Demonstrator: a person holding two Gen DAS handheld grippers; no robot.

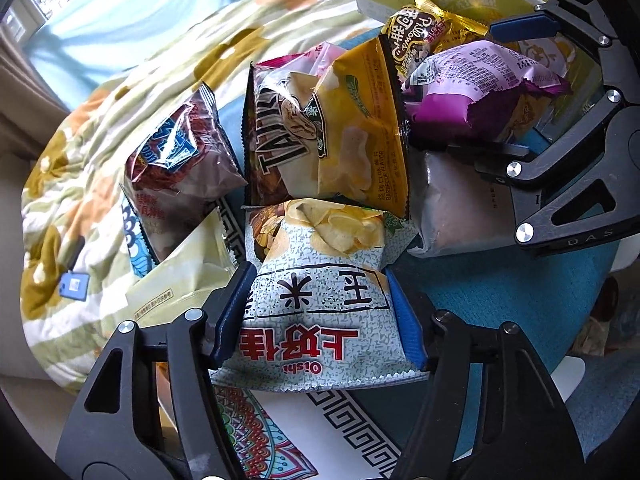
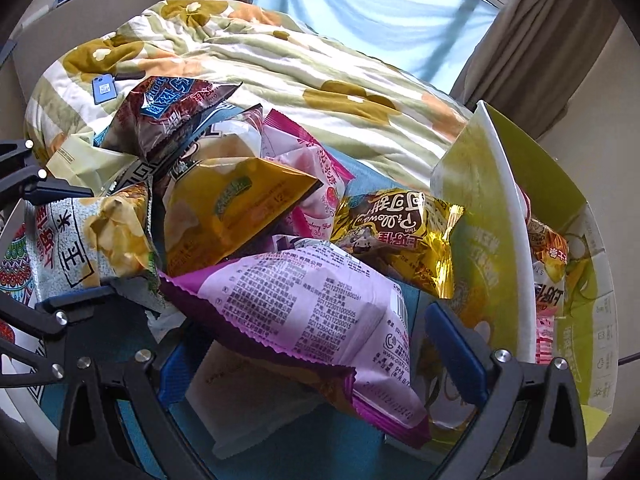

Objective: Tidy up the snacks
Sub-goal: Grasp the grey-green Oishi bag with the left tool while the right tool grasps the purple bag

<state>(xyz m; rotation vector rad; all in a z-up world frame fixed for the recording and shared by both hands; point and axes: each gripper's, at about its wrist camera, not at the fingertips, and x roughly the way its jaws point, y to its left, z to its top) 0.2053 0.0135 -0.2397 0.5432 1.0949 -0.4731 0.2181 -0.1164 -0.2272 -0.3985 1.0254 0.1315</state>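
Note:
Snack bags lie heaped on a round table under a teal cloth (image 1: 520, 300). My left gripper (image 1: 318, 274) is shut on a white speckled Oishi chip bag (image 1: 320, 304), with a blue pad pressing each side. The right wrist view shows that bag (image 2: 72, 240) and the left gripper (image 2: 76, 244) at the left edge. My right gripper (image 2: 306, 328) stands open with its jaws wide around a purple bag (image 2: 300, 300), printed back upward. Its pads do not press the bag. The left wrist view has the right gripper (image 1: 476, 88) and purple bag (image 1: 472, 80) at upper right.
A yellow chip bag (image 1: 352, 120), a gold Pillows bag (image 2: 400, 220), a brown-red bag (image 1: 176, 152), a pink bag (image 2: 312, 152) and a pale green packet (image 1: 180, 284) crowd the pile. A yellow-green box (image 2: 480, 200) stands at the right with a snack inside. A floral quilt (image 2: 320, 72) lies behind.

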